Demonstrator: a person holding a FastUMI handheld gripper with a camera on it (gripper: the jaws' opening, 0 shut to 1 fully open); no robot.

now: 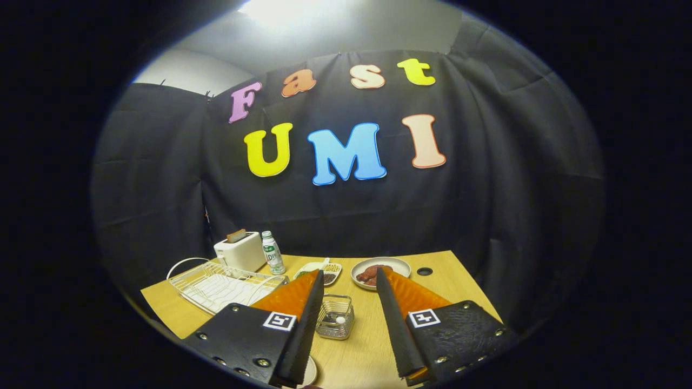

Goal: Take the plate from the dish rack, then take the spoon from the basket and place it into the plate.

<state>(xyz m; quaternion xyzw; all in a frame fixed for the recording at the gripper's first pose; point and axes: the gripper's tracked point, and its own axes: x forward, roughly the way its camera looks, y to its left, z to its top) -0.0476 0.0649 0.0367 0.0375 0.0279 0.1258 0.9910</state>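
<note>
Holding the gripper (350, 281) above the light wooden table (459, 281), you have its fingers spread wide apart with nothing between the tips. Down in the gap between the fingers sits the small clear square basket (335, 317) with a white spoon end (340, 320) showing inside it. A pale round rim (310, 373) peeks out under your left finger close to you; you cannot tell if it is the plate. Beyond the left finger lies the white wire dish rack (216, 286), its far corner just beside the white toaster (239, 251) and a small white bottle with a green label (273, 253). Just ahead of the fingertips are a white divided dish (324, 268) and a white round plate holding reddish-brown food (389, 266). Bare tabletop lies open between the fingers nearer than the basket, and beyond the right finger out to the table's edge, broken by one dark round hole (424, 271).
</note>
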